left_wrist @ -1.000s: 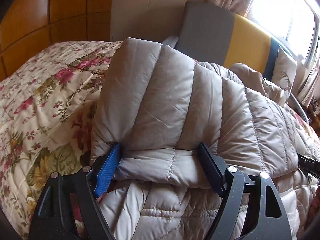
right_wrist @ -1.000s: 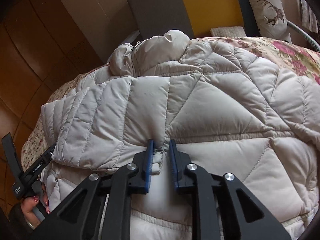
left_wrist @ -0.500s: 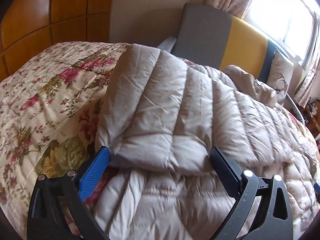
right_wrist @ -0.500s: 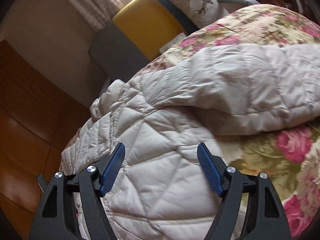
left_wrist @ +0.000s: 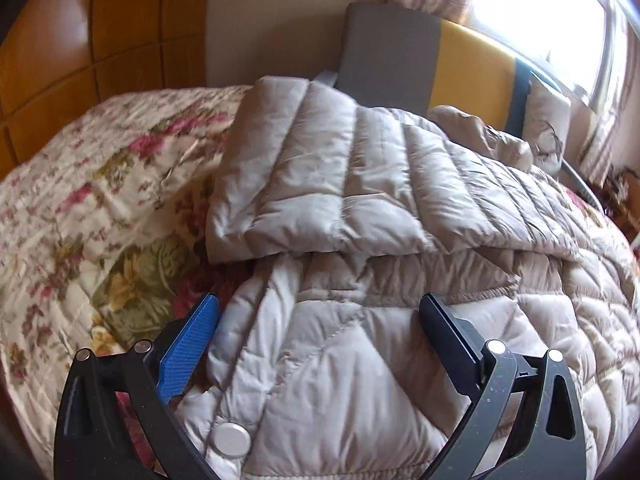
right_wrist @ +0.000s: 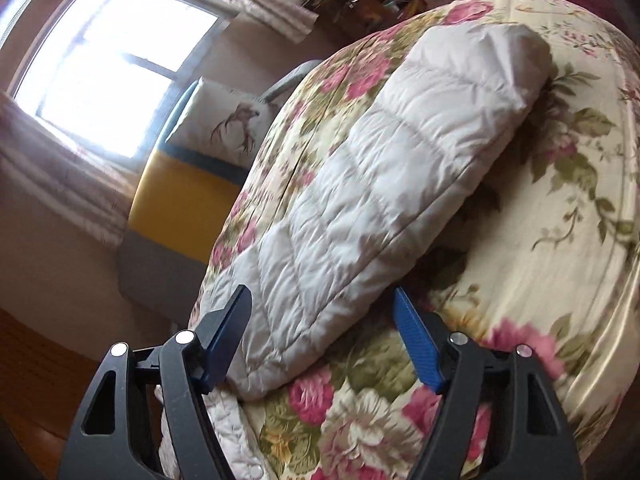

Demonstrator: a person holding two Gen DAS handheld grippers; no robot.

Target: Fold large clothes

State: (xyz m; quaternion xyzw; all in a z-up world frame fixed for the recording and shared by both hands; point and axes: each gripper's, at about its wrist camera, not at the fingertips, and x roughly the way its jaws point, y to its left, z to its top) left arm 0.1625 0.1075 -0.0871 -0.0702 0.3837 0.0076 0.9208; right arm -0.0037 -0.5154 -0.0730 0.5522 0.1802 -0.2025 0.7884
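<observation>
Both the left gripper [left_wrist: 320,332] and right gripper [right_wrist: 324,328] gape empty over the beige quilted puffer jacket [left_wrist: 360,208], whose lower hem is cut off on the floral quilted bedspread [left_wrist: 80,208].

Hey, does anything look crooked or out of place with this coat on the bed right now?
Only the fold is uneven: one sleeve lies folded across the coat, while the other sleeve sticks out flat over the floral bedspread. Nothing looks torn or spilled.

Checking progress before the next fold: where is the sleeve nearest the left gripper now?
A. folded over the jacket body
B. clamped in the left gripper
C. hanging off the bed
A. The sleeve lies flat across the jacket, and the left gripper is open and apart from it.
</observation>
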